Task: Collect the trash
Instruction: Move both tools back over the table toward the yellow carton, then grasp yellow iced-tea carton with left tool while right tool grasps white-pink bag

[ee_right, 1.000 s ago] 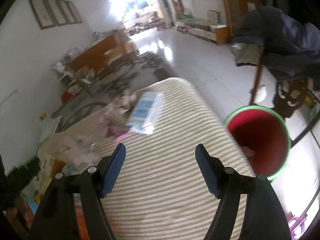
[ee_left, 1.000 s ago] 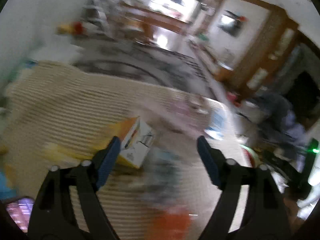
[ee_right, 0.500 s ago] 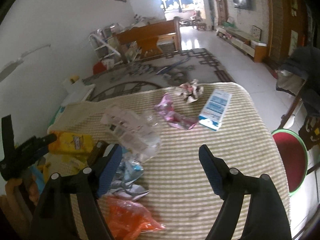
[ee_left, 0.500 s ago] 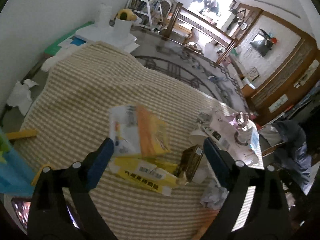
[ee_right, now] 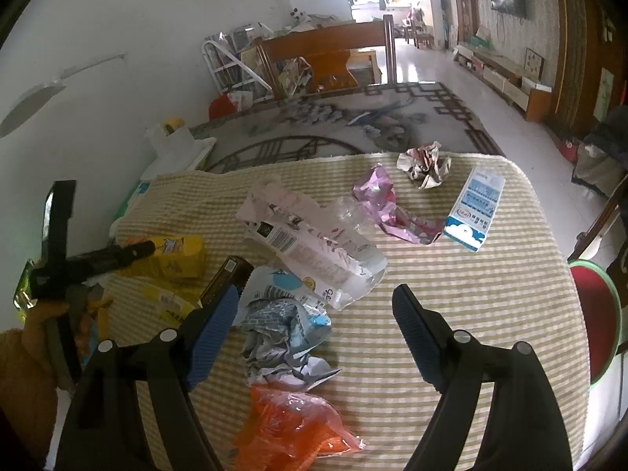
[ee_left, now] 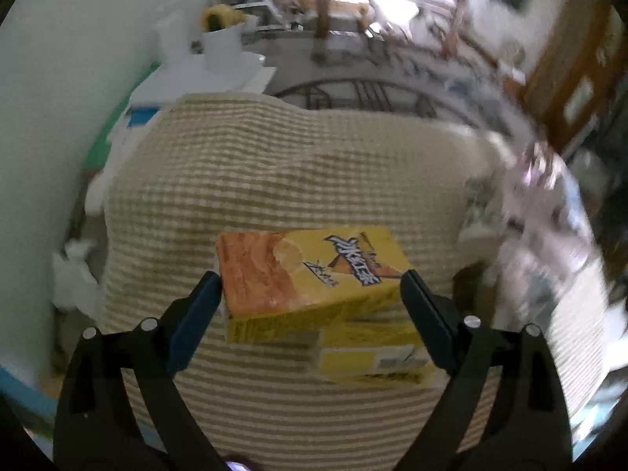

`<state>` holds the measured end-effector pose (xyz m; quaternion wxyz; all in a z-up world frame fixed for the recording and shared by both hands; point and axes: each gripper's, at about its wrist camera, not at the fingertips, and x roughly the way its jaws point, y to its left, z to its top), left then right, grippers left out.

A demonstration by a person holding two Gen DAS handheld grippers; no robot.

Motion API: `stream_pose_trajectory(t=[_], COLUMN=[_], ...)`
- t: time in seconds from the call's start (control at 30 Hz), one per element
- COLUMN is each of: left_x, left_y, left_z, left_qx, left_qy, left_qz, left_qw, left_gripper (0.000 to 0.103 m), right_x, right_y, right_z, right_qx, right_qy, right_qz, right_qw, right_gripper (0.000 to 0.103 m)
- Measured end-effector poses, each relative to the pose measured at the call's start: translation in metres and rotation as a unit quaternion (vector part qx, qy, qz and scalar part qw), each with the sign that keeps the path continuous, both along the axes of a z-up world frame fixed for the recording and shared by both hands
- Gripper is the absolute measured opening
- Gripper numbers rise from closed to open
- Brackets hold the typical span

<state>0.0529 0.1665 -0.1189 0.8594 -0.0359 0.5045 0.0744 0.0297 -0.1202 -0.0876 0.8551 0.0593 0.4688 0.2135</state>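
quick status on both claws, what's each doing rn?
Left claw: open, straddling the yellow box, not pressing on it.
Right claw: open, empty, over the crumpled wrappers.

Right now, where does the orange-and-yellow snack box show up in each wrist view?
Left wrist: orange-and-yellow snack box sits low centre, between the open left gripper fingers.
Right wrist: same box at the left edge, partly behind the left gripper.
Shared landmark: the striped tablecloth.
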Motion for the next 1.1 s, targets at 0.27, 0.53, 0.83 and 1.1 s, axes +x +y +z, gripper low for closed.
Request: stream_pose_trajectory(t=[0.27, 0.53, 0.83, 1.1], left_x=[0.021, 0.049, 0.049, 0.034], left_y=[0.005, -0.009, 0.009, 0.004], left_z=[-0.029, -0.064, -0.034, -0.015], left_qx=[0.063, 0.130, 0.041, -0.009], left_qy=[0.063, 0.113, 0.056, 0.013], left_qz=[-0.036, -0.062, -0.026, 0.001], left_qw=[0.9954, 0.9831, 0.9973, 0.9999], left_gripper=[0.098, 0.096, 0.003, 0.006], right_x=[0.002, 0.004, 0.023, 0.065], right_y=[0.006, 0.017, 0.011, 0.022], right_z=[-0.004, -0.010, -0.012, -0.008], right_qx=[0.001, 0.000, 0.004, -0.017], right_qy=[0.010, 0.022, 0.029, 0.020], right_qz=[0.010, 0.025, 0.013, 0.042], right_qw=[1.000, 0.999, 0.999, 0.999], right_gripper=[0.079, 0.079, 0.080, 0.084])
